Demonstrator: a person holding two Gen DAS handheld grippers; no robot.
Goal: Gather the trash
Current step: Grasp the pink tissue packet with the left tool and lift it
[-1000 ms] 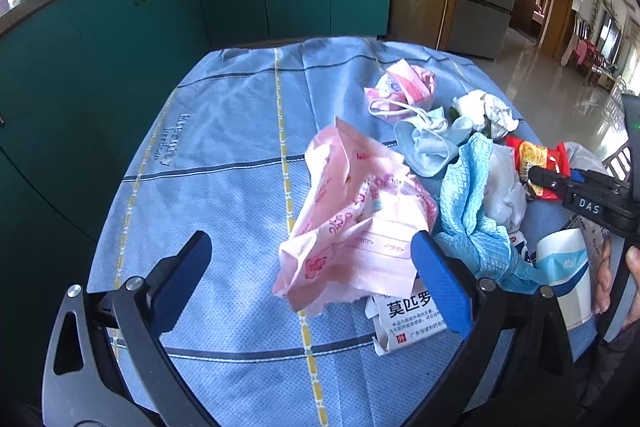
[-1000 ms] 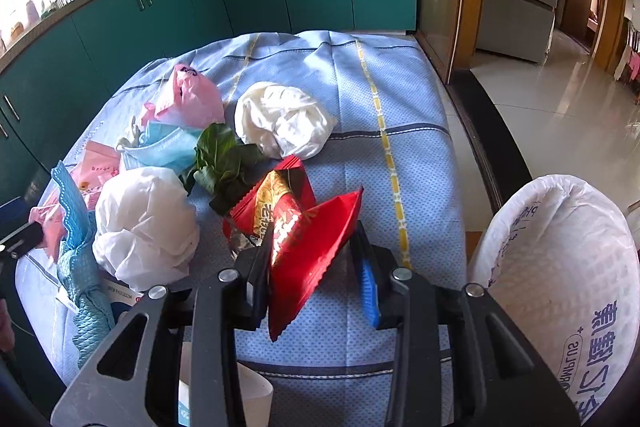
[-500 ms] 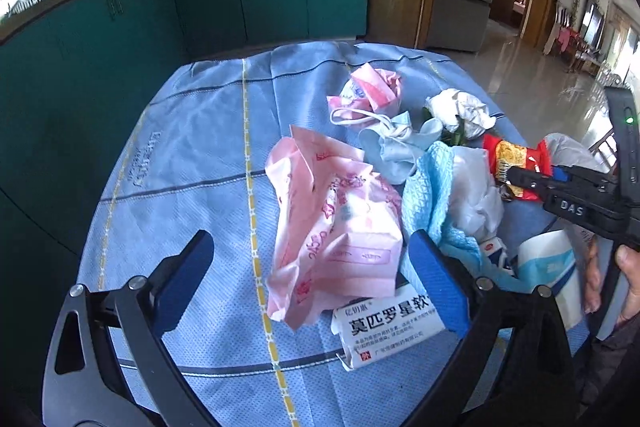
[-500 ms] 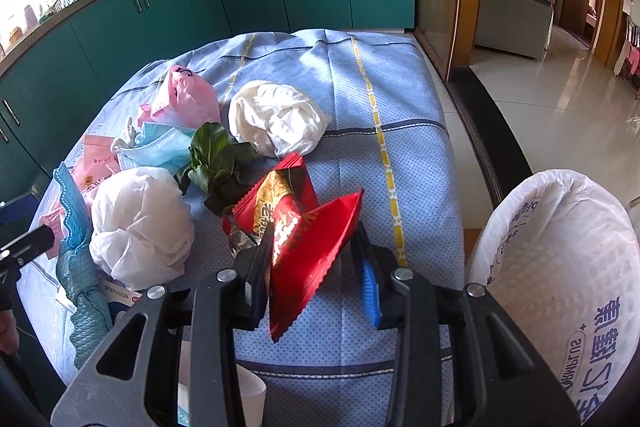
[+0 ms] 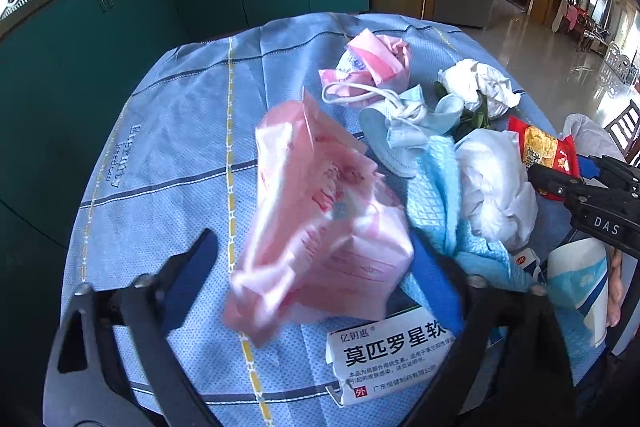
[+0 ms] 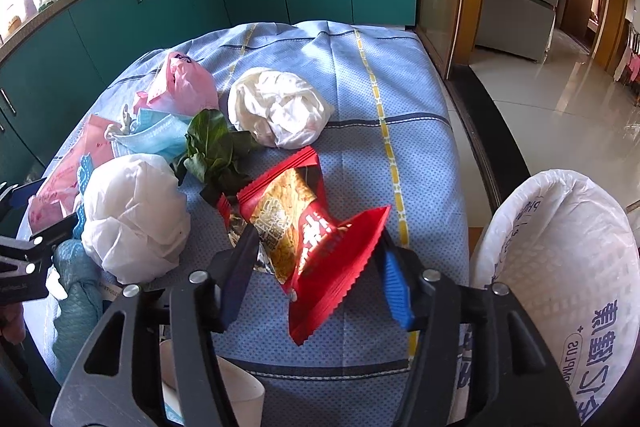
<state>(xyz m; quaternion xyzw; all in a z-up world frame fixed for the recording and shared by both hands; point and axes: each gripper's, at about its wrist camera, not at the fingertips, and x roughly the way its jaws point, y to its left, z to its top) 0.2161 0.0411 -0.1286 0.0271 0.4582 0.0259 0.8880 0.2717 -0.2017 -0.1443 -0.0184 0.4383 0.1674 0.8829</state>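
A crumpled pink plastic wrapper (image 5: pixel 320 227) lies on the blue tablecloth (image 5: pixel 168 155). My left gripper (image 5: pixel 312 267) straddles it with its jaws closing. The right pad is against the wrapper and the left pad is still clear of it. In the right wrist view a red snack wrapper (image 6: pixel 320 227) lies between the fingers of my right gripper (image 6: pixel 316 273), whose jaws are opening; the pads no longer pinch it. The right gripper's tip (image 5: pixel 592 195) shows at the right edge of the left wrist view.
More trash lies on the cloth: a white medicine box (image 5: pixel 392 355), a blue rag (image 5: pixel 436 195), white tissue balls (image 6: pixel 136 219), a blue face mask (image 6: pixel 156 135), green leaves (image 6: pixel 216 155) and a pink bag (image 6: pixel 184 83). A lined bin (image 6: pixel 560 267) stands right of the table. A paper cup (image 5: pixel 576 275) is near a hand.
The left gripper has moved forward over the pink wrapper and its jaws have narrowed. The right gripper has stayed put and widened, releasing its pinch on the red wrapper.
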